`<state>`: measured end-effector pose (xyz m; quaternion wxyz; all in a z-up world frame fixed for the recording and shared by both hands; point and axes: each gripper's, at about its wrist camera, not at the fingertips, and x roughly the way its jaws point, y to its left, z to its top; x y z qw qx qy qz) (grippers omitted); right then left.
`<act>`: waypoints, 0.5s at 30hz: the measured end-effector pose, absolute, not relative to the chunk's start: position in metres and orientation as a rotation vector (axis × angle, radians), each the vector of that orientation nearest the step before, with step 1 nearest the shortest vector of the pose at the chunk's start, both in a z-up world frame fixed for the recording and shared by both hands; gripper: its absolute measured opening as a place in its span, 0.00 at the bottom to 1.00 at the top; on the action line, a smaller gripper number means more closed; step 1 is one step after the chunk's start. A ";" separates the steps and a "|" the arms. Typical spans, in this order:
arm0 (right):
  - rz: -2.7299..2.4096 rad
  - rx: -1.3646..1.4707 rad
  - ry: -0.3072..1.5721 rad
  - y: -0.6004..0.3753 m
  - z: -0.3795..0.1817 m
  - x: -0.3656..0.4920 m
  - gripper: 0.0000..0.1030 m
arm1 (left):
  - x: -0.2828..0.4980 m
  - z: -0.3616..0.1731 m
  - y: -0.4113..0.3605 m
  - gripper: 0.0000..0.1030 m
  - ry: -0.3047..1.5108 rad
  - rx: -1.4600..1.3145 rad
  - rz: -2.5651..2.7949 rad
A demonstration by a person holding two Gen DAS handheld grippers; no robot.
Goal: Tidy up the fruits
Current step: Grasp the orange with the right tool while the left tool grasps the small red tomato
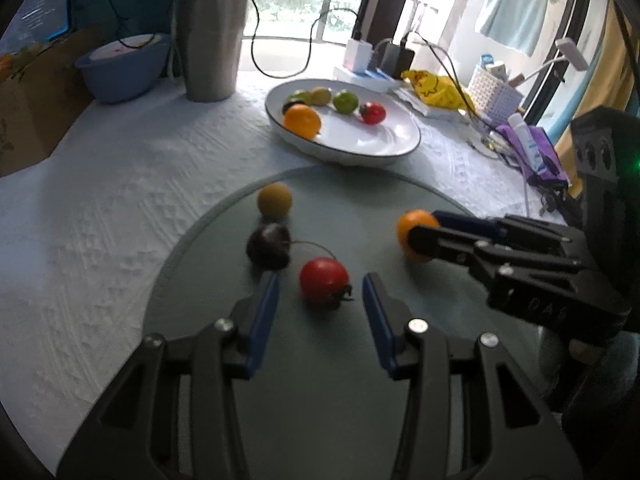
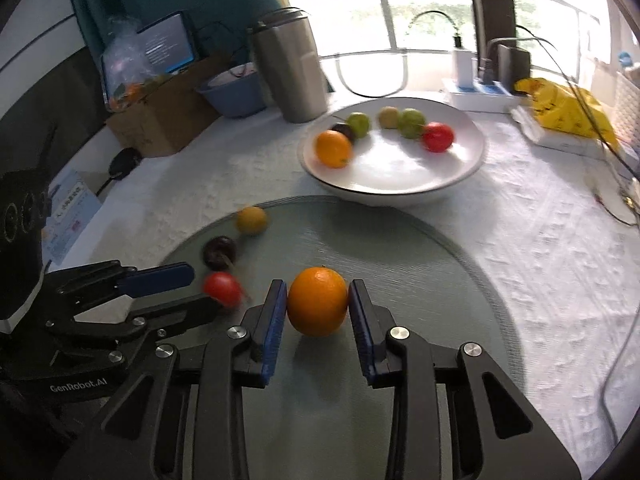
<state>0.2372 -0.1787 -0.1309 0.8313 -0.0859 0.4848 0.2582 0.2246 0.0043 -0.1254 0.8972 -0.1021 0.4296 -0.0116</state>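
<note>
A small red tomato (image 1: 324,282) lies on the round grey mat (image 1: 320,380) between the blue pads of my left gripper (image 1: 321,279). That gripper is open, with a gap on each side of the tomato. My right gripper (image 2: 318,286) is shut on an orange (image 2: 318,306), both pads pressing its sides just over the mat (image 2: 400,264). In the left wrist view the right gripper (image 1: 424,228) comes in from the right with the orange (image 1: 414,226). A dark plum (image 1: 268,246) and a yellow fruit (image 1: 275,199) sit further back on the mat.
Behind the mat a white plate (image 1: 380,136) holds an orange, green fruits, a dark fruit and a red tomato. At the back stand a steel tumbler (image 1: 212,40), a blue bowl (image 1: 120,68) and a cardboard box (image 2: 160,120). Cables and a yellow bag (image 2: 568,108) lie right.
</note>
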 end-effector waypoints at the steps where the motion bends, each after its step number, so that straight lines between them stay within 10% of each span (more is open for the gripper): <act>1: 0.538 -0.185 1.028 -0.182 -0.131 0.237 0.33 | 0.226 -0.128 0.002 0.44 0.899 -0.204 -0.022; 15: 0.529 -0.201 1.041 -0.187 -0.137 0.242 0.33 | 0.232 -0.134 -0.008 0.28 0.906 -0.168 -0.059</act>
